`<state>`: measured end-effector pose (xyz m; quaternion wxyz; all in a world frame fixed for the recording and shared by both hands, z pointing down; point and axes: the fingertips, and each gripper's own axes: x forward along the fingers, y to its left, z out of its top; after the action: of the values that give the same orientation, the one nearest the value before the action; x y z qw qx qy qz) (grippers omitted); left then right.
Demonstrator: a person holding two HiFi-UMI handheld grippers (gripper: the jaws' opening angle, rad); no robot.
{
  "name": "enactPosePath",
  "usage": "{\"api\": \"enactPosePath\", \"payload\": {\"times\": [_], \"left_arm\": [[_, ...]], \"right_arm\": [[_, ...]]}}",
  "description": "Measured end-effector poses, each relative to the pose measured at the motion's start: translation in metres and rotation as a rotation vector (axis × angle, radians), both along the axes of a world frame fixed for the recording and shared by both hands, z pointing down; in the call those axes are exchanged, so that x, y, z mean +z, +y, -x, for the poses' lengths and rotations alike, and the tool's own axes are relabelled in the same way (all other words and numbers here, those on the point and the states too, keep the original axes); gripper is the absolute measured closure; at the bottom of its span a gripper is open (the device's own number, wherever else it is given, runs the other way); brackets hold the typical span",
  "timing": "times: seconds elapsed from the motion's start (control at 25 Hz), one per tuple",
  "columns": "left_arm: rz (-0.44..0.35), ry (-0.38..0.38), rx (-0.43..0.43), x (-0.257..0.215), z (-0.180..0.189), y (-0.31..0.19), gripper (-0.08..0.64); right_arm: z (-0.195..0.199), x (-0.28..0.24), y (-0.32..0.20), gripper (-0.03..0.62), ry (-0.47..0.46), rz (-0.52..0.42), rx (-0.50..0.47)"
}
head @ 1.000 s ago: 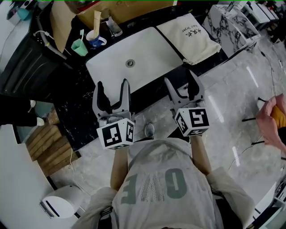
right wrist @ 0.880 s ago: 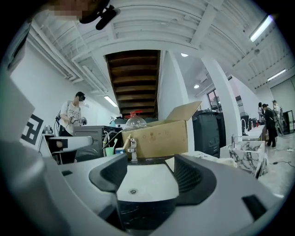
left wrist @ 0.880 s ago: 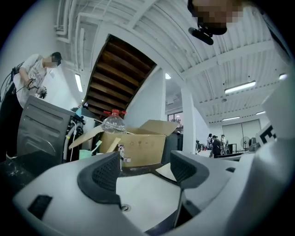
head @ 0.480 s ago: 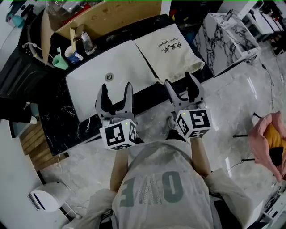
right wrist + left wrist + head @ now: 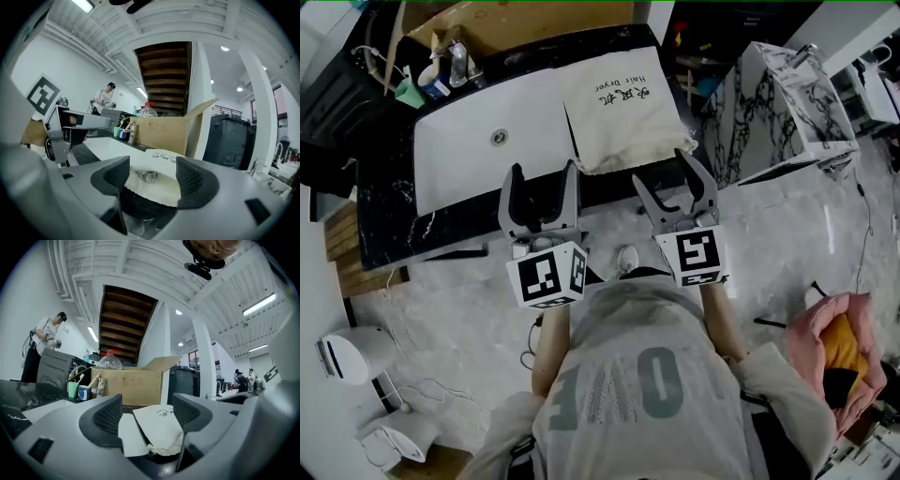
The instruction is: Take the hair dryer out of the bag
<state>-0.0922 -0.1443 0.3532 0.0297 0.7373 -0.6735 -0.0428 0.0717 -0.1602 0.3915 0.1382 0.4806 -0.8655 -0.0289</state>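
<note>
A cream drawstring bag (image 5: 621, 108) printed "Hair Dryer" lies on the dark counter (image 5: 384, 211), its gathered mouth toward me; the hair dryer itself is hidden. My left gripper (image 5: 542, 180) hovers open in front of the counter's near edge, left of the bag's mouth. My right gripper (image 5: 675, 175) is open too, just off the bag's near right corner. The bag (image 5: 159, 427) shows between the left gripper's (image 5: 147, 414) jaws, and the bag's (image 5: 154, 180) cinched mouth shows between the right gripper's (image 5: 152, 176) jaws. Neither gripper touches it.
A white sink basin (image 5: 487, 141) is set in the counter left of the bag. Cups with toothbrushes (image 5: 427, 80) and a cardboard box (image 5: 525, 23) stand behind. A marble-patterned block (image 5: 778, 103) stands to the right. A white stool (image 5: 352, 352) and a pink bundle (image 5: 834, 347) are on the floor.
The view has shifted so the counter and bag now lie closer and more centred before both grippers. Both grippers stayed open and empty.
</note>
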Motion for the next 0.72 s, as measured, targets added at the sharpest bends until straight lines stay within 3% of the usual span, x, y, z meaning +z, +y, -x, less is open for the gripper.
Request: {"api": "enactPosePath", "payload": {"times": [0.52,0.64,0.72], "left_arm": [[0.002,-0.015,0.008,0.000,-0.057,-0.018,0.245],[0.004,-0.024,0.009,-0.002,-0.059,-0.025,0.245],[-0.001,-0.026,0.005,-0.004,-0.058,-0.027,0.245]], "right_arm": [[-0.034,0.004,-0.033,0.285,0.024,-0.018,-0.058],[-0.035,0.005,-0.041,0.285,0.100,-0.045,-0.081],[-0.033,0.007,-0.046,0.286,0.232,-0.084,-0.132]]}}
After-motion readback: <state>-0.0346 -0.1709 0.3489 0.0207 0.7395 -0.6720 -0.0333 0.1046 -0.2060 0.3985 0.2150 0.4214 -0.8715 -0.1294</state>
